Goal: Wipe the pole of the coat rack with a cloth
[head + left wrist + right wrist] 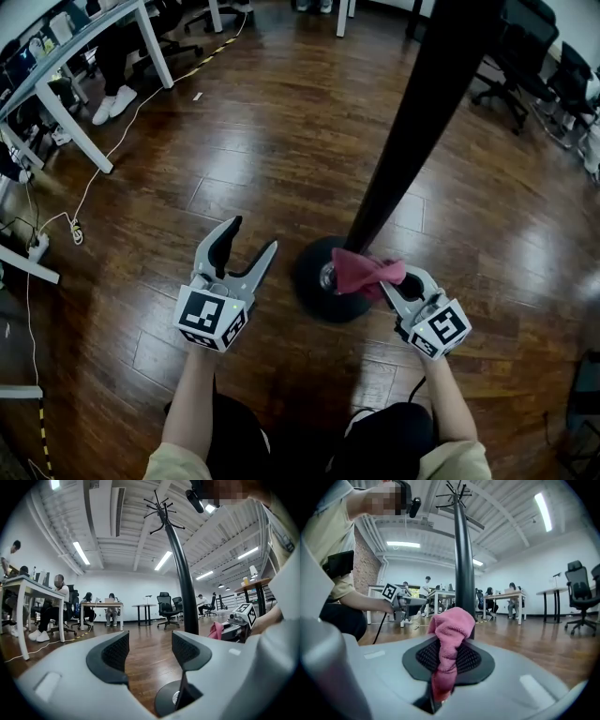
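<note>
The coat rack's black pole (412, 122) rises from a round black base (319, 281) on the wood floor. A pink cloth (364, 273) is pinched in my right gripper (392, 287), which is shut on it, and the cloth presses against the pole just above the base. In the right gripper view the cloth (449, 634) bunches up between the pads with the pole (464, 564) right behind it. My left gripper (246, 246) stands open, left of the base, holding nothing. The left gripper view shows the pole (183, 573) and the base (169, 699) ahead to the right.
A white desk (89, 66) with seated people stands at the far left, with a cable (112, 150) trailing over the floor. Black office chairs (539, 80) stand at the far right. More desks and chairs (168, 609) line the room's back.
</note>
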Demonstrator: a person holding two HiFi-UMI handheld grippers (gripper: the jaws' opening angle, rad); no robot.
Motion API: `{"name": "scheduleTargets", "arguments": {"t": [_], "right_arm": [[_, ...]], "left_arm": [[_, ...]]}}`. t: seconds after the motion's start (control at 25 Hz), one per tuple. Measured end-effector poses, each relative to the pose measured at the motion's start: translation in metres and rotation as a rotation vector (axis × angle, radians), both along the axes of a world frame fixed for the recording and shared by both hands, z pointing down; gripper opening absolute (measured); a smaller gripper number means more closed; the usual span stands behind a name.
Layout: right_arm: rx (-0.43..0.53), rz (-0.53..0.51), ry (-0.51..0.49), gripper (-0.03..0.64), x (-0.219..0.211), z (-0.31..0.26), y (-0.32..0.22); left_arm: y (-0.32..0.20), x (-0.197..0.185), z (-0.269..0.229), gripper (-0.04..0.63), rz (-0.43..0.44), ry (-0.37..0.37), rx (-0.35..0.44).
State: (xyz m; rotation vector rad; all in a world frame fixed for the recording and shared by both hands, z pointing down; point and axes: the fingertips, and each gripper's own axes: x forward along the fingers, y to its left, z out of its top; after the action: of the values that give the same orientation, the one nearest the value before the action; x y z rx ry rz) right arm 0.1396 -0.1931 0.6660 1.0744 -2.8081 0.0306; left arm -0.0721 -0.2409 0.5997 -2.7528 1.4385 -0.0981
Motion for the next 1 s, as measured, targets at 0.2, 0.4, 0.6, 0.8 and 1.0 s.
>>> {"name": "scheduleTargets", "arguments": {"t": [0.2, 0.4, 0.6, 0.8, 1.0], "right_arm": [[0.133, 0.094, -0.008, 0.049, 0.005, -0.089, 0.003], [0.117, 0.223, -0.056, 0.051, 0.010, -0.194, 0.014], [0.098, 0.353, -0.041, 0.051, -0.001, -0.319, 0.062], [0.051, 0.435, -0.140, 0.051, -0.013, -0.463, 0.120], [0.099, 0.434, -0.082, 0.051, -0.036, -0.603, 0.166]], "left_arm": [[-0.001, 0.007, -0.039, 0.262, -0.028, 0.012, 0.023], [0.020, 0.030, -0.128, 0.262, 0.007, 0.012, -0.001], [0.089, 0.038, -0.221, 0.262, 0.027, -0.029, -0.058], [0.149, 0.048, -0.368, 0.262, 0.057, 0.054, -0.088], [0.191, 0.023, -0.534, 0.255, 0.030, 0.119, -0.049]]}}
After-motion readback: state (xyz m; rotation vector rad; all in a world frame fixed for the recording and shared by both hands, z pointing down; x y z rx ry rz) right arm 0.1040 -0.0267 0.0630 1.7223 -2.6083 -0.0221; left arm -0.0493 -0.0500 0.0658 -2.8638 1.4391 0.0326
